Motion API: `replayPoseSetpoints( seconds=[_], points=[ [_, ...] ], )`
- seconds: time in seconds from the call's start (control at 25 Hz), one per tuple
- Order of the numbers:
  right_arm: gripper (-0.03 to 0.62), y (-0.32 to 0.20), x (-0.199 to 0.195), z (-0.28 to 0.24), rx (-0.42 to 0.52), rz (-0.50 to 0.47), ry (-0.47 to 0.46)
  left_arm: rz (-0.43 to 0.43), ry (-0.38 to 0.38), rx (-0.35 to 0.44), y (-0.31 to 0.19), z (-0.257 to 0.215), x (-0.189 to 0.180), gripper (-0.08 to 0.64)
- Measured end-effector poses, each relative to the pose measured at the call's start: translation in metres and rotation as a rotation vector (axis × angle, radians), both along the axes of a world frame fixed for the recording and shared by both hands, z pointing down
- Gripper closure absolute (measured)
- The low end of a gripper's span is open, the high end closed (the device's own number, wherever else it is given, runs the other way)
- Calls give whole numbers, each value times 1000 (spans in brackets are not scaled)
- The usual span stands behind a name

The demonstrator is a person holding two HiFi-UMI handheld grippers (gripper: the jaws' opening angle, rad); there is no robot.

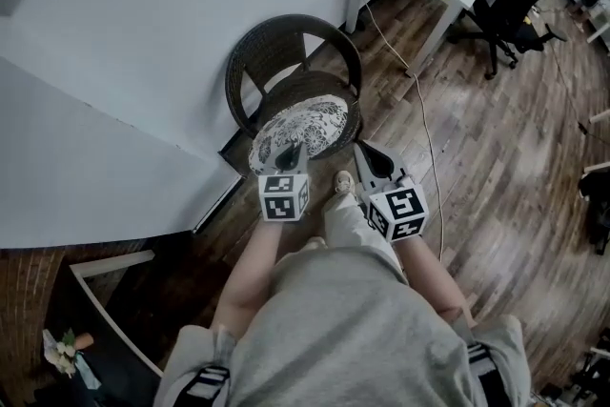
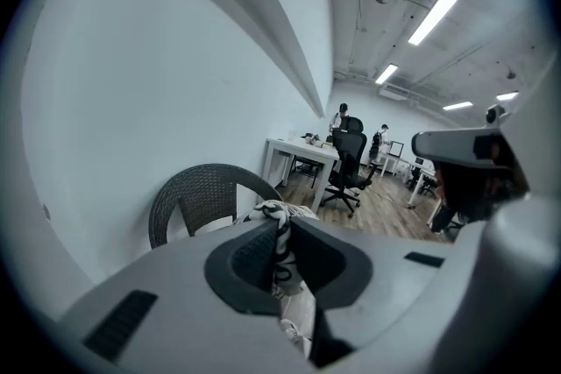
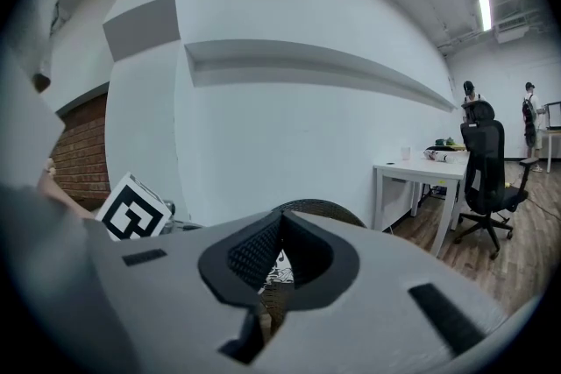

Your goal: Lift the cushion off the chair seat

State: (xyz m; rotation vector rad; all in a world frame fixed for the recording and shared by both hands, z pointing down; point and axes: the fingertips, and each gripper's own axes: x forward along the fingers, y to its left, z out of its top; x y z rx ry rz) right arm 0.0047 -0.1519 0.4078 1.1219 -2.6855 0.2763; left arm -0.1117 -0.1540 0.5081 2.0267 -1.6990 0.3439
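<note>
Mostly flat on chair, round cushion was pinched at near edge by left gripper; right gripper closed, empty; floor open rightward.

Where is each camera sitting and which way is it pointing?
Head view: on the person's head, facing steeply down at chair and cushion; forearms, grey shirt, left gripper, right gripper show.
Left gripper view: on the left gripper, looking along jaws shut on the cushion.
Right gripper view: on the right gripper, jaws together, facing the wall.
Shared: all show the chair.
</note>
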Motion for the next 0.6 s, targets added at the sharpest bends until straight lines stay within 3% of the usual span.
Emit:
replayPoseSetpoints(
  seconds=[0.6],
  points=[
    [591, 55, -3, -17, 56, 10, -17, 28, 46, 141, 59, -84, -4, 532]
  ],
)
